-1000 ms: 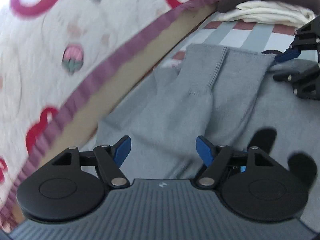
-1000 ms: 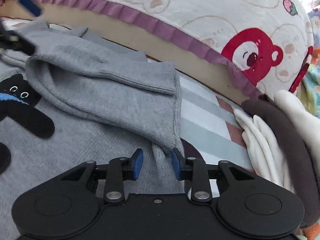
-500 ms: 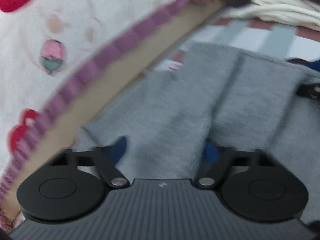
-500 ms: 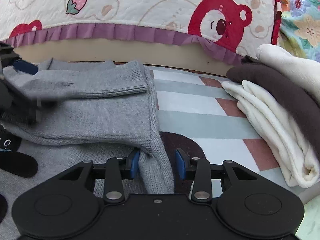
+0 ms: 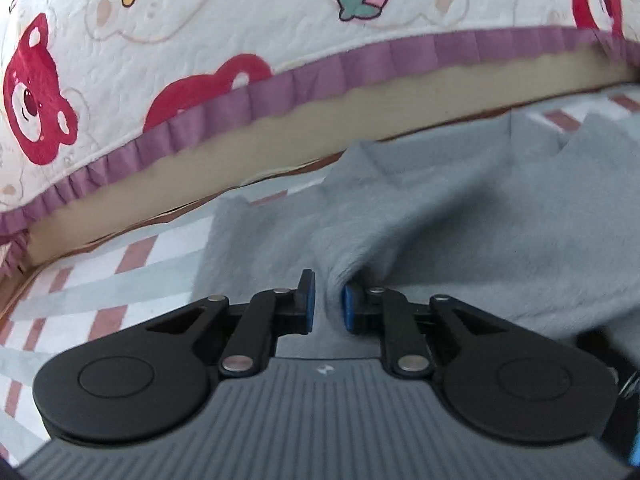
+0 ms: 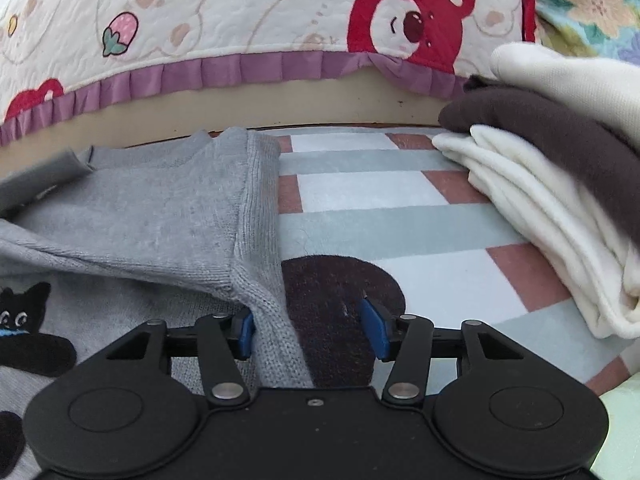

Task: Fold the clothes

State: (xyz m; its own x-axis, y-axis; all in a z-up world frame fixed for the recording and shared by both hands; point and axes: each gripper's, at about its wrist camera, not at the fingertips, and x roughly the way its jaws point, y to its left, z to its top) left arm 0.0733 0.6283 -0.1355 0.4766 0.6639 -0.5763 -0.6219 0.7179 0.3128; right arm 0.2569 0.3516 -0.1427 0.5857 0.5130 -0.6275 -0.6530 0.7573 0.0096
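A: What is the left claw (image 5: 327, 302) doing?

B: Its blue pads (image 5: 308, 300) sit close together, pinching a raised fold of the gray sweater (image 5: 440, 216); the jaws are easing apart slightly, cloth between them.

A: And the right claw (image 6: 310, 330)?

B: Spread and opening. The sweater's ribbed edge (image 6: 264, 304) lies against its pad at nine o'clock; the pad at three o'clock is clear of it.

A: Where is the sweater?

B: Flat on the striped mat (image 6: 360, 200), filling the right view from nine to six o'clock, a black cat patch (image 6: 24, 320) at eight.

A: Beyond it?

B: A bear-print quilt (image 6: 240, 20) at twelve o'clock, folded clothes (image 6: 560, 184) stacked at three.
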